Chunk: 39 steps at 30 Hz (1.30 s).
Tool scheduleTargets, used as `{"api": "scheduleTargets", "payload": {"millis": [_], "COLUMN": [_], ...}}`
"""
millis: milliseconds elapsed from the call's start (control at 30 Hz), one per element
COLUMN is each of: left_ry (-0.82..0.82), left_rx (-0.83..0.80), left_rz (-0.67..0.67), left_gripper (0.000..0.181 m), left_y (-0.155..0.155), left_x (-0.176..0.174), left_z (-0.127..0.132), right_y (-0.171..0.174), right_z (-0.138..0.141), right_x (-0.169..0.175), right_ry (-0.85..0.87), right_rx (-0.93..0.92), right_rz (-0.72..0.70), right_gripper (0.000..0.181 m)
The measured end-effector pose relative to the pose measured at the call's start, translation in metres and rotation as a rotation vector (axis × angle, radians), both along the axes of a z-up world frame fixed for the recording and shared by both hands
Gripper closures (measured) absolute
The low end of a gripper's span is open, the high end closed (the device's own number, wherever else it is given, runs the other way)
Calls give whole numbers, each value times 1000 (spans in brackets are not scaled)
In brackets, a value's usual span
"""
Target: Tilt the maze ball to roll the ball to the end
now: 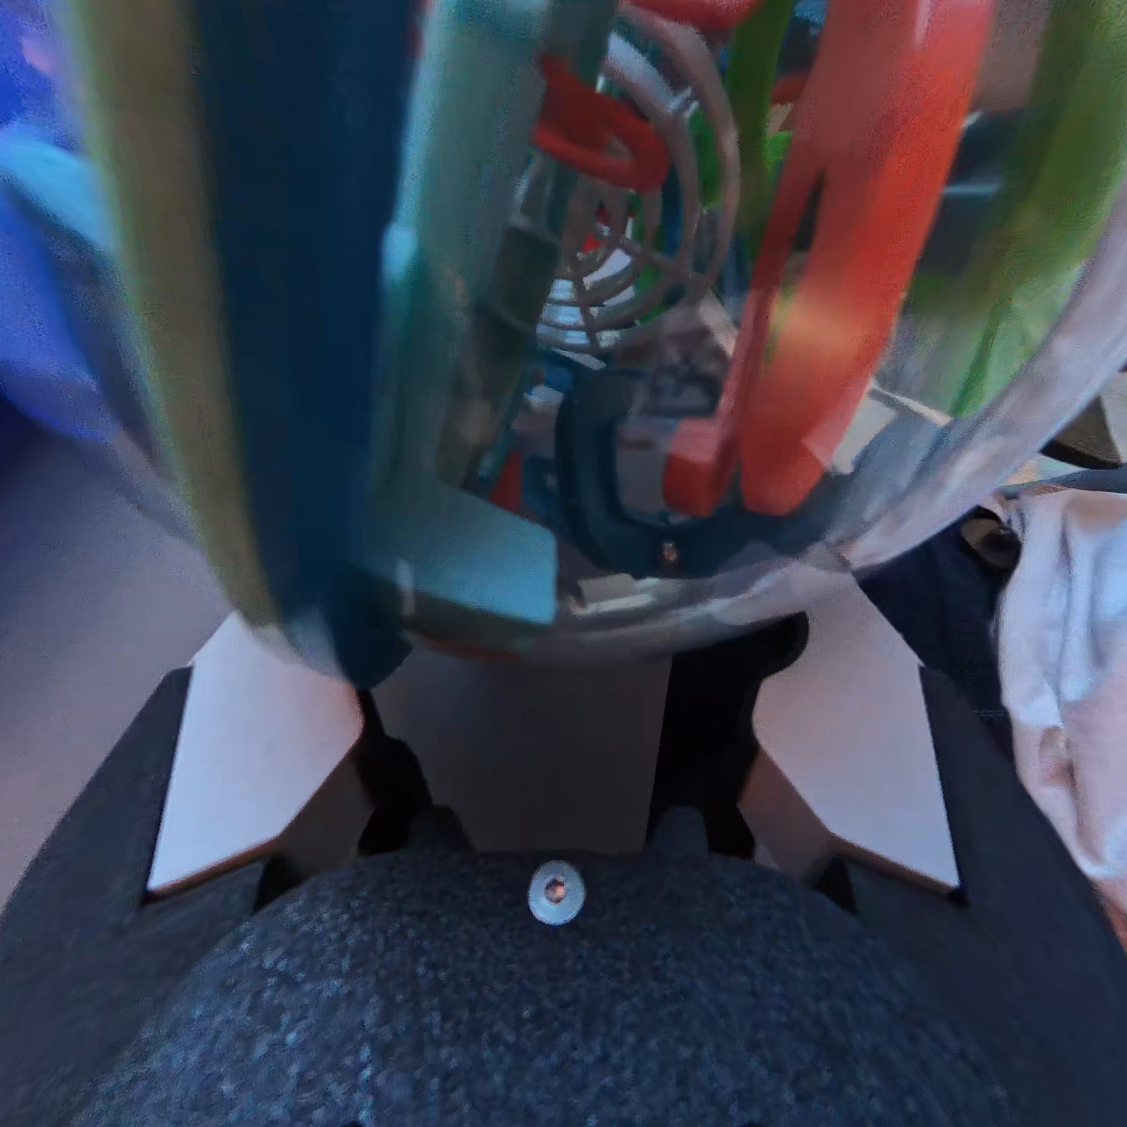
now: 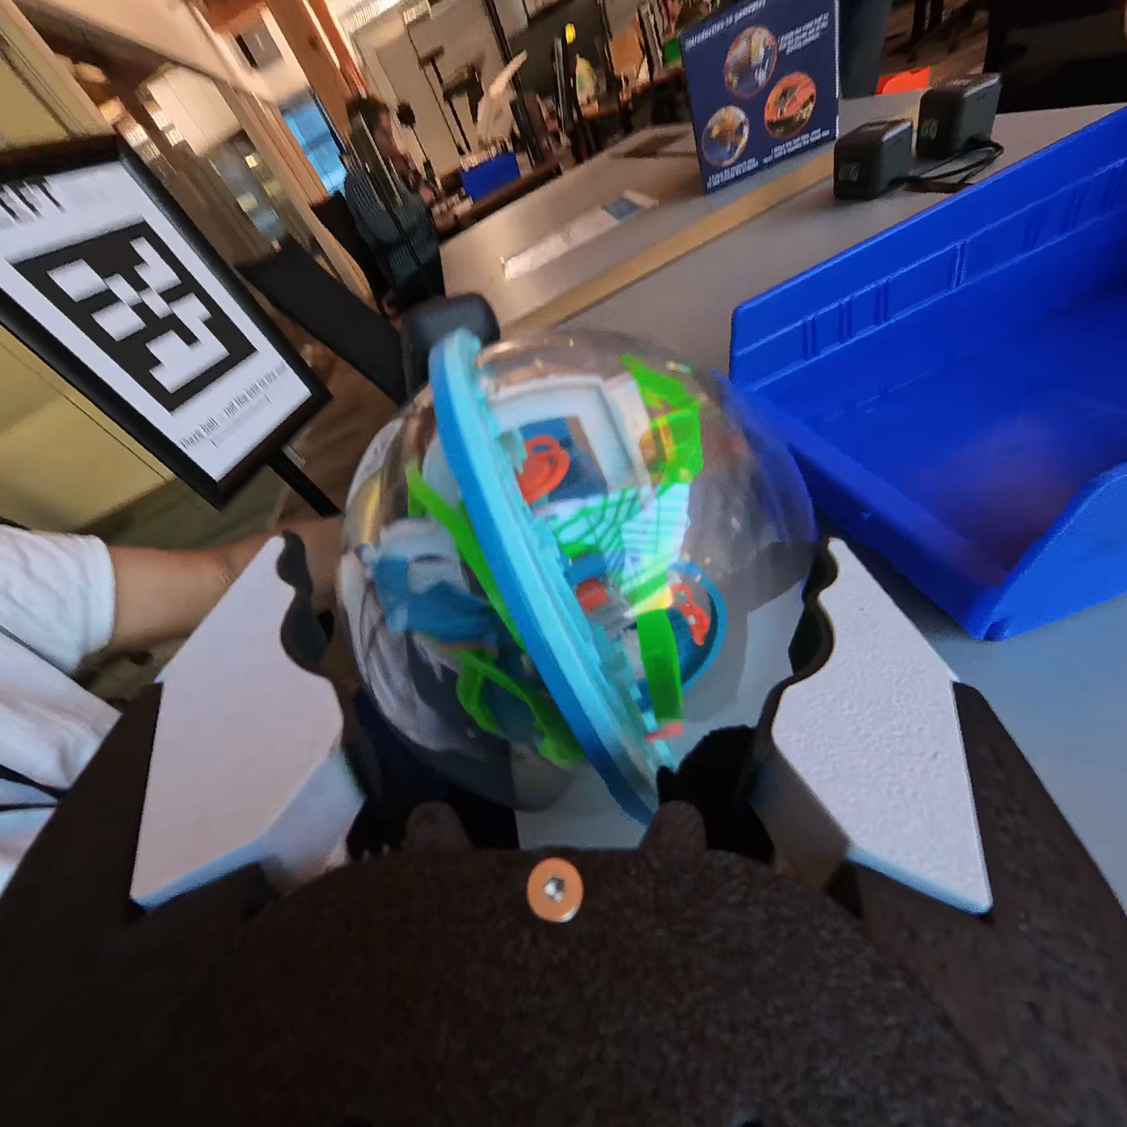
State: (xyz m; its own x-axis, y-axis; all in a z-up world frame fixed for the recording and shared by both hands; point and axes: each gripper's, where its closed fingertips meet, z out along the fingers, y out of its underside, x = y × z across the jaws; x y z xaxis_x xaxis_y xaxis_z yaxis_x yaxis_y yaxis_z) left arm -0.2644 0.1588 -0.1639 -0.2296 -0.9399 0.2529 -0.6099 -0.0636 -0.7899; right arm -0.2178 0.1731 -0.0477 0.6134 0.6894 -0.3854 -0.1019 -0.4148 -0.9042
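The maze ball (image 2: 579, 579) is a clear sphere with a light blue ring and green, orange and blue tracks inside. My right gripper (image 2: 558, 555) is shut on it, one finger on each side at its widest, holding it above the table with the ring tilted. In the left wrist view the maze ball (image 1: 610, 305) fills the upper half, blurred and very close. My left gripper (image 1: 549, 640) has its jaws spread wide, and the ball covers the fingertips (image 1: 256, 762). I cannot tell if they touch it. The small ball inside cannot be made out.
A blue bin (image 2: 976, 396) lies on the grey table (image 2: 1037, 701) just right of the ball. A framed black-and-white marker sign (image 2: 140, 317) stands at the left. A person's arm (image 2: 152, 597) reaches in from the left. Small black devices (image 2: 872, 158) and a blue board (image 2: 762, 91) stand farther back.
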Motion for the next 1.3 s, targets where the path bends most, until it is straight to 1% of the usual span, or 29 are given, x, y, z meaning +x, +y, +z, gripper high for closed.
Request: {"api": "scheduleTargets", "payload": {"millis": [67, 100, 167, 267, 300, 367, 467, 533, 600, 700, 733, 800, 867, 933, 1000, 1033, 1100, 1167, 1200, 1267, 1300], "left_ry": [18, 21, 28, 77, 85, 92, 75, 36, 19, 15, 13, 7, 11, 17, 18, 18, 16, 8, 4, -14, -19], "left_rx": [28, 37, 53, 66, 60, 38, 0, -66, -152, -261, -281, -294, -279, -259, -246, -241, -226, -197, -176, -120, -86], "left_rz": [10, 13, 25, 34, 32, 20, -26, -57, -69, -74, -64, -47, -41, -44, -41, -37, -28, -14, -10, -2, 5], "left_gripper": [45, 49, 51, 51, 50, 38, 31, 29, 23, 22, 26, 29, 30, 32, 32, 32, 32, 32, 32, 32, 33], "left_y": [1, 1, 2, 4, 4, 3, 0, -4, -6, -7, -6, -5, -5, -6, -7, -7, -8, -9, -9, -10, -9], "left_x": [2, 2, 3, 1, 1, -1, -10, -13, -14, -12, -11, -9, -8, -8, -8, -7, -6, -4, -3, 0, 1], "left_z": [-4, -4, -6, -14, -14, -14, -10, -2, 5, 11, 11, 12, 11, 9, 8, 8, 8, 7, 7, 8, 8], "right_y": [4, 7, 12, 12, 12, 10, 6, 7, 9, 8, 9, 12, 15, 10, -1, -7, -24, -36, -36, -28, -25], "right_z": [7, 7, -1, -4, -5, -8, -14, -13, -12, -9, -8, -5, 8, 25, 35, 33, 21, -2, -16, -33, -37], "right_x": [0, -2, -5, -12, -12, -14, -19, -22, -23, -29, -31, -29, -23, -15, -1, 9, 19, 12, 8, 8, 8], "right_ry": [25, -11, -154, -286, -317, -397, -501, -496, -476, -465, -465, -457, -409, -326, -221, -179, -86, -23, -41, -128, -138], "right_rx": [-6, -6, 0, -6, -7, 25, 96, 116, 131, 221, 232, 206, 219, 240, 211, 165, 50, -57, -73, -56, -59], "right_rz": [-19, -34, -61, -44, -34, -8, 36, 34, 33, 59, 59, 17, -57, -111, -156, -185, -201, -178, -182, -219, -222], "right_gripper": [28, 28, 29, 27, 28, 28, 28, 28, 28, 28, 28, 30, 29, 29, 30, 32, 33, 32, 27, 27, 26]}}
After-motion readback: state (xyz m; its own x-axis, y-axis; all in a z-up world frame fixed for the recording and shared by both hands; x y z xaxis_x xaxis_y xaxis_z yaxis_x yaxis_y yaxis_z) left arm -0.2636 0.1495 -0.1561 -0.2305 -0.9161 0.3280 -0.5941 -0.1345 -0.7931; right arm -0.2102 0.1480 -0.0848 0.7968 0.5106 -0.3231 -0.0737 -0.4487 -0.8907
